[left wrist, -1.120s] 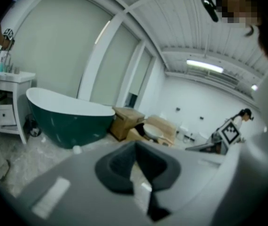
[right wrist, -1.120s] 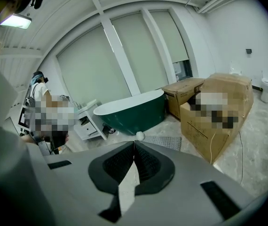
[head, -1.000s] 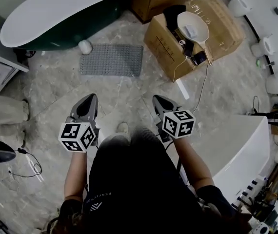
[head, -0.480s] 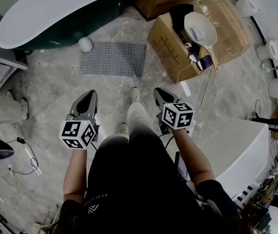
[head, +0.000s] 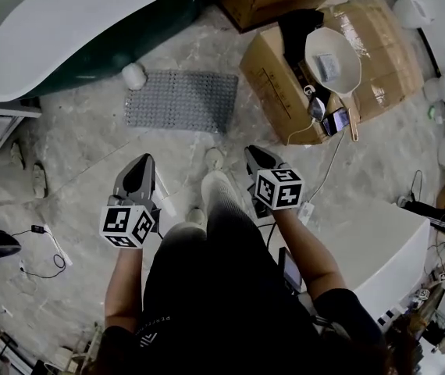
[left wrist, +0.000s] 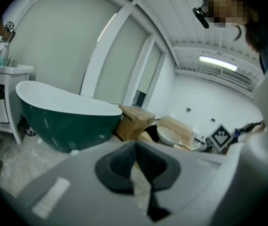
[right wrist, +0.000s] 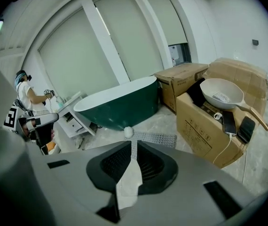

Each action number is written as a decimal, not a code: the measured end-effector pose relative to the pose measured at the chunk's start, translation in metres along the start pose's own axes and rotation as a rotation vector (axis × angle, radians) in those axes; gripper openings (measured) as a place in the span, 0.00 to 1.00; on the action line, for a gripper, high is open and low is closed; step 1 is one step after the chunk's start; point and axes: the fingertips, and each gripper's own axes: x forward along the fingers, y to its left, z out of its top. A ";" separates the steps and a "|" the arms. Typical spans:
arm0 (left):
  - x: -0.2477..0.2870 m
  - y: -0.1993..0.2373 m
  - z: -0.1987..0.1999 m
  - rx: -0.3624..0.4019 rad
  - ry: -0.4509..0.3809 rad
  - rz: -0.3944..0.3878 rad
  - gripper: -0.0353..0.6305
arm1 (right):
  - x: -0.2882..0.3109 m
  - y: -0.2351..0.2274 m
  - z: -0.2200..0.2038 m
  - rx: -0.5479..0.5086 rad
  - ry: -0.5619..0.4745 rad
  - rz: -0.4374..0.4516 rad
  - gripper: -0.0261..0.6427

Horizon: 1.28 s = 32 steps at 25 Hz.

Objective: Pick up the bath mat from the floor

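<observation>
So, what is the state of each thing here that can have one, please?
bath mat: flat on the floor, not held.
left hand-held gripper: jaws together, empty.
right hand-held gripper: jaws just opening, slightly apart, nothing between.
white bowl: upright on the cardboard box.

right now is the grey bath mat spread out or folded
Spread out: the grey studded rectangular bath mat lies flat on the stone floor, all four edges showing.

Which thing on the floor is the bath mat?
Find the big dark green bathtub with the white rim. On the floor just in front of it, between a small white ball and a cardboard box, lies the bath mat. It is the only flat grey rectangle covered in little bumps.
</observation>
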 end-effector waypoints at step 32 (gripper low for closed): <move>0.231 0.060 -0.154 0.036 0.361 -0.071 0.06 | 0.238 -0.139 -0.068 0.107 0.209 -0.146 0.17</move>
